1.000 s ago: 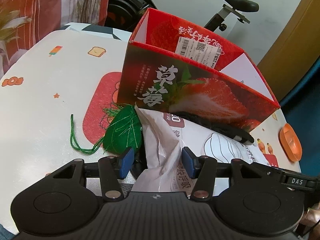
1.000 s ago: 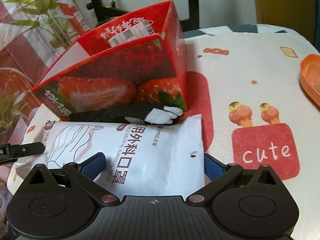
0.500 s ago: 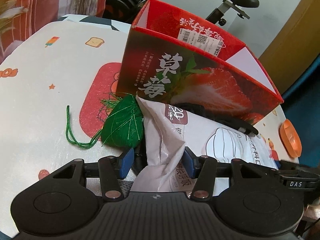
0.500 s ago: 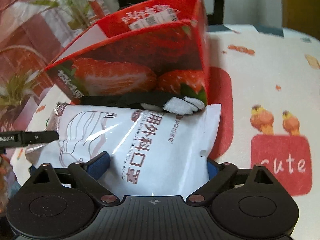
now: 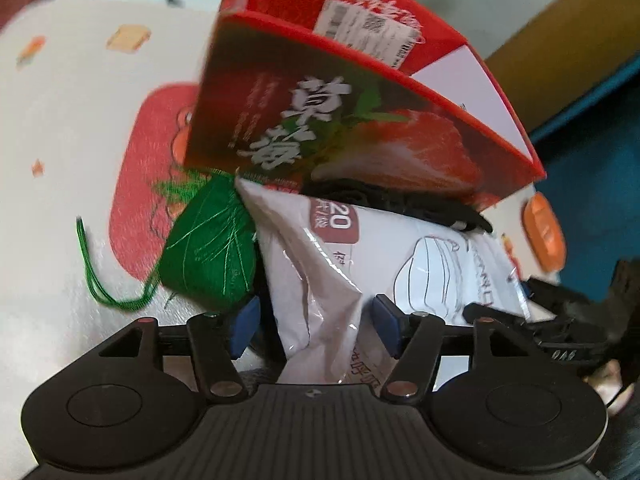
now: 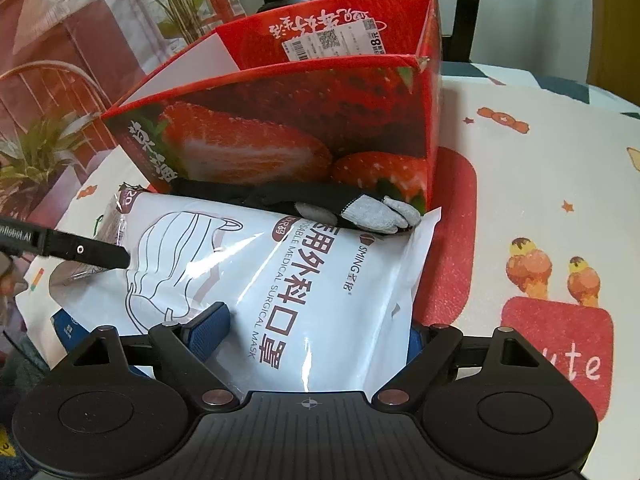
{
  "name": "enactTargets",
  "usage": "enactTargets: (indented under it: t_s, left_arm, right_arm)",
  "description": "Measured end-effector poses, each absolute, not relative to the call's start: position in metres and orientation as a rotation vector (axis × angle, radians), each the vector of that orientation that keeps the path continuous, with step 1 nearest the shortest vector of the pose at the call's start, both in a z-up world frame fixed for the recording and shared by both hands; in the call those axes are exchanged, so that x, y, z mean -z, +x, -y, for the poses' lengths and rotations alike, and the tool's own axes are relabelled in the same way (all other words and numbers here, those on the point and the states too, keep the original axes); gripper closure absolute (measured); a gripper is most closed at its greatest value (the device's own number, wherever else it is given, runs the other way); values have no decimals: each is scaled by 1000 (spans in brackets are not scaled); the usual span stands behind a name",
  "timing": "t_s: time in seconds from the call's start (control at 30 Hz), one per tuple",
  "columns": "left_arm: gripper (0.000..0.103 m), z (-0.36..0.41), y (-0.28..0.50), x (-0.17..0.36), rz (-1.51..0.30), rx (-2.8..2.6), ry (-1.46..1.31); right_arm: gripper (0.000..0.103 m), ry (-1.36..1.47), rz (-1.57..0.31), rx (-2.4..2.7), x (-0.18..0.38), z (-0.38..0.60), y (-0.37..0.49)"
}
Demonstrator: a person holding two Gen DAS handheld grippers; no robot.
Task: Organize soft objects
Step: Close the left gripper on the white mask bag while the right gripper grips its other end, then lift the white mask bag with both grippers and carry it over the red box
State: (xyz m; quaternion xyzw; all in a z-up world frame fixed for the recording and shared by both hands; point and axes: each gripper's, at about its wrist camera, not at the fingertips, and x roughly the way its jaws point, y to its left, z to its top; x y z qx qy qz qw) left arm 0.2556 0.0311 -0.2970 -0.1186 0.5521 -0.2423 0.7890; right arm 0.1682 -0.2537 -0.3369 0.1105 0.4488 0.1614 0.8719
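We take the red strawberry box [image 6: 304, 120] as our landmark: it stands open-topped on the bench [image 6: 540, 184], which is covered by a white cloth with cartoon prints. Right against the box's near wall lies a black glove with grey fingertips [image 6: 352, 210], and just in front of that the white pack of surgical masks [image 6: 288, 280], its far edge touching the glove. A green stuffed pouch [image 5: 212, 248] with a green cord sits at the box's near left corner, touching the pack's end.

Our left tongs [image 5: 316, 320] straddle the crumpled left end of the pack; their jaws have just been opening, and the right pad [image 5: 386, 318] is at the plastic while the left one stands off, so we call them open around it. Our right tongs [image 6: 308, 336] span the pack's near right part; their jaws have just been closing, and we cannot tell whether the pads press it yet.
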Motion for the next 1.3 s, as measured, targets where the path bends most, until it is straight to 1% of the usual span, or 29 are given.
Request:
enactTargets:
  t_s: [0.07,0.17,0.33,0.83,1.03,1.2,1.3]
  left_arm:
    - [49,-31,255,294,-1182,526,-258]
    - [49,-23,246,283,-1137,520,-190]
    - [49,-24,237,277,-1109,509,-191]
    - [49,-38,208,225,-910,509,-157]
    - [49,-37,206,215,-850,502,-140]
    - [48,-35,215,201,-802,497,-131]
    - [48,-33,222,185,-733,494,-113]
  right_arm:
    - [30,233,-937,-340,336,255,168]
    - [39,213,-905,-345,327,253,163]
    - [46,207,-854,-346,314,253,154]
    - [47,125,-697,-339,263,242,132]
    - [47,62,-642,-336,248,237,131]
    - [51,-3,-628,-330,235,230,135]
    - [53,-47,-588,-328,216,229,142]
